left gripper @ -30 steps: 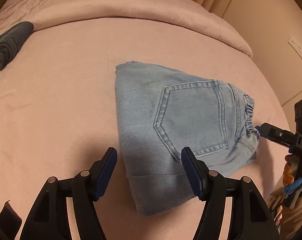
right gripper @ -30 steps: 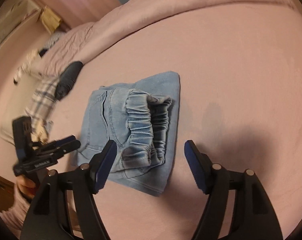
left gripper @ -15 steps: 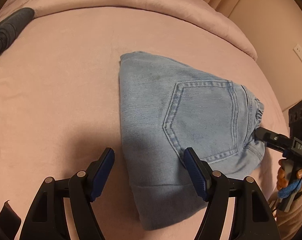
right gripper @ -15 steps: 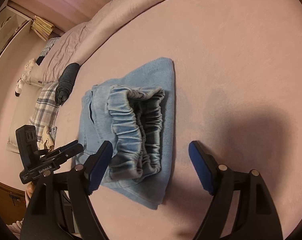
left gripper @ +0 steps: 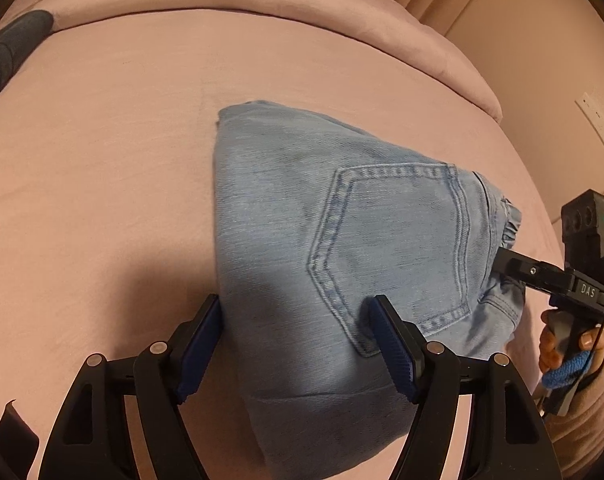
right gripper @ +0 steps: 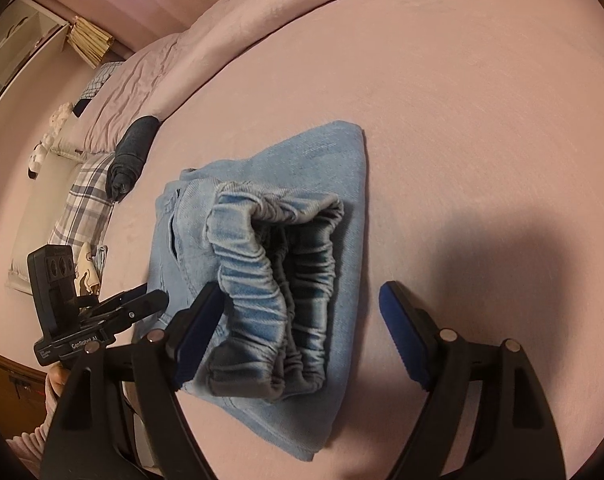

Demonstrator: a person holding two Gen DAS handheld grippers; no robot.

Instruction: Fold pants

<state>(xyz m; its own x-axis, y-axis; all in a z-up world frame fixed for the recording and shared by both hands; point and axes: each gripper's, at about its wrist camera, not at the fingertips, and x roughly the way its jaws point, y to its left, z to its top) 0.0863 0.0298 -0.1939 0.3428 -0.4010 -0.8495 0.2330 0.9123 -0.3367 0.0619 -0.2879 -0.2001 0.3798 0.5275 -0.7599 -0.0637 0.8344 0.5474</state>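
While the folded pants [left gripper: 342, 248] lie in the middle of the pink bed [left gripper: 102, 160], both grippers stand over them with wide jaws. The pants are light blue denim, folded to a compact packet, with a back pocket [left gripper: 394, 248] facing up and the gathered elastic waistband [right gripper: 278, 280] at the end near the right gripper.

The left gripper [left gripper: 298, 336] reaches over the near edge of the packet. One of its fingers is beside the left edge of the denim and the other is over the pocket corner; its jaws are wide and grip nothing.

The right gripper [right gripper: 302, 320] has its jaws wide too. The waistband sits between its fingers, and the left one is just beside the cloth, but the pads do not press on it.

A dark rolled cloth [right gripper: 130, 156] lies near the pillows, well apart from the pants.
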